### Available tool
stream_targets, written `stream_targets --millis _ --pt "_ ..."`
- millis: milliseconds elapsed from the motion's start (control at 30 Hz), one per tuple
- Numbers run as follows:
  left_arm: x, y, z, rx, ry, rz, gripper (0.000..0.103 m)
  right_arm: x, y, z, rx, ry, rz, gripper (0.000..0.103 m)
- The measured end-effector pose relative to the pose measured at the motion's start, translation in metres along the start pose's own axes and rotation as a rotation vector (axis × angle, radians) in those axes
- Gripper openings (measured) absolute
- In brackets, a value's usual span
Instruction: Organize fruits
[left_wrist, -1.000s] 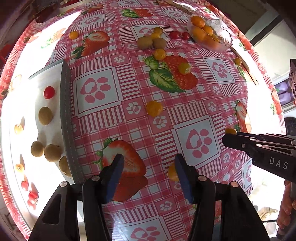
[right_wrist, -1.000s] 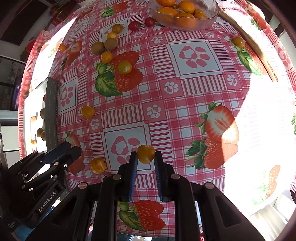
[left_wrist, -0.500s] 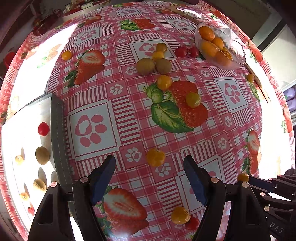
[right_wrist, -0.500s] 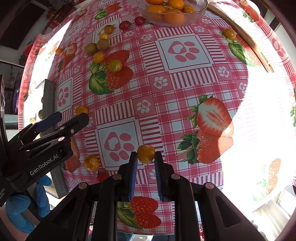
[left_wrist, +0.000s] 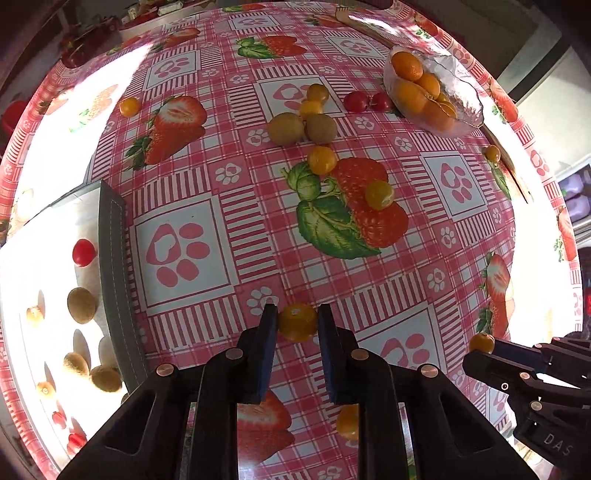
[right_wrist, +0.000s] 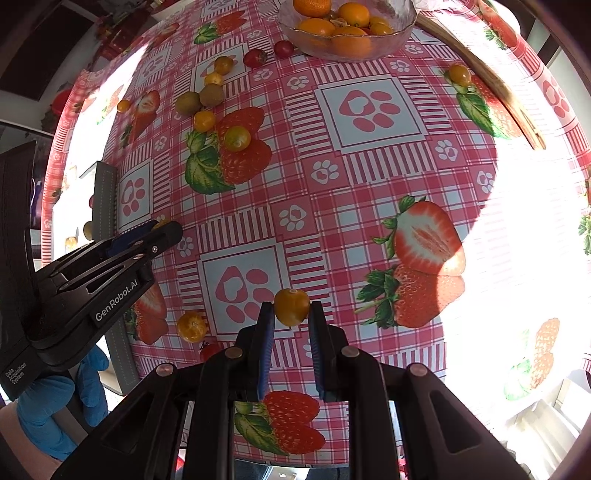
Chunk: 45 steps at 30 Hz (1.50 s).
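My left gripper (left_wrist: 295, 317) is shut on a small orange fruit (left_wrist: 297, 322) on the red checked tablecloth. My right gripper (right_wrist: 291, 314) is shut on a yellow-orange fruit (right_wrist: 291, 306) held above the cloth; it shows in the left wrist view (left_wrist: 481, 342) at the right. Loose fruits lie farther off: two kiwis (left_wrist: 285, 127), yellow tomatoes (left_wrist: 322, 160), red tomatoes (left_wrist: 356, 101). A glass bowl (left_wrist: 466, 96) holds oranges. A white tray (left_wrist: 48, 221) at the left holds kiwis and small tomatoes.
Another orange fruit (right_wrist: 191, 326) and a red tomato (right_wrist: 209, 350) lie near the table's front edge. A yellow tomato (right_wrist: 459, 74) lies by a wooden strip (right_wrist: 495, 88) at the far right. The tray has a grey rim (left_wrist: 112, 266).
My left gripper moved forward and closed on the small orange fruit that lay ahead of it. My right gripper kept its fruit and barely moved.
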<state>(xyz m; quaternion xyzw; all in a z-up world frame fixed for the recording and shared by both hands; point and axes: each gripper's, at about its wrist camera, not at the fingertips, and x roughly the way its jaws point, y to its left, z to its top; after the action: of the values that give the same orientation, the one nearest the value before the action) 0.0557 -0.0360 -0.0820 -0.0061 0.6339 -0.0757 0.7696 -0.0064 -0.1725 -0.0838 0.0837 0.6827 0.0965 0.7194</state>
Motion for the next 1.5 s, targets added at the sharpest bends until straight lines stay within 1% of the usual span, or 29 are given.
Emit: stream_targets --millis 167,400,600,1100,1300,1500 --pt "-0.018 0.01 -0.007 -0.028 -0.023 -0.018 0.024 -0.002 0.011 0.003 -0.027 -0.002 0.001 0.021" --pt "-0.043 0.036 -0.028 -0.083 -0.057 -0.028 0.024 -0.004 0.037 0.008 -0.082 -0.009 0.003 0.02" --pt "-0.055 0.056 -0.038 -0.136 -0.077 -0.016 0.024 -0.006 0.065 0.012 -0.141 -0.01 0.007 0.02" --pt "-0.082 0.123 -0.077 -0.3 -0.118 0.03 0.024 0.0 0.148 0.012 -0.317 0.011 0.019 0.021" --pt "-0.081 0.149 -0.102 -0.358 -0.106 0.053 0.024 0.008 0.181 0.009 -0.375 0.03 0.034 0.021" --pt "-0.067 0.167 -0.126 -0.414 -0.069 0.072 0.024 0.022 0.217 0.012 -0.433 0.054 0.058 0.021"
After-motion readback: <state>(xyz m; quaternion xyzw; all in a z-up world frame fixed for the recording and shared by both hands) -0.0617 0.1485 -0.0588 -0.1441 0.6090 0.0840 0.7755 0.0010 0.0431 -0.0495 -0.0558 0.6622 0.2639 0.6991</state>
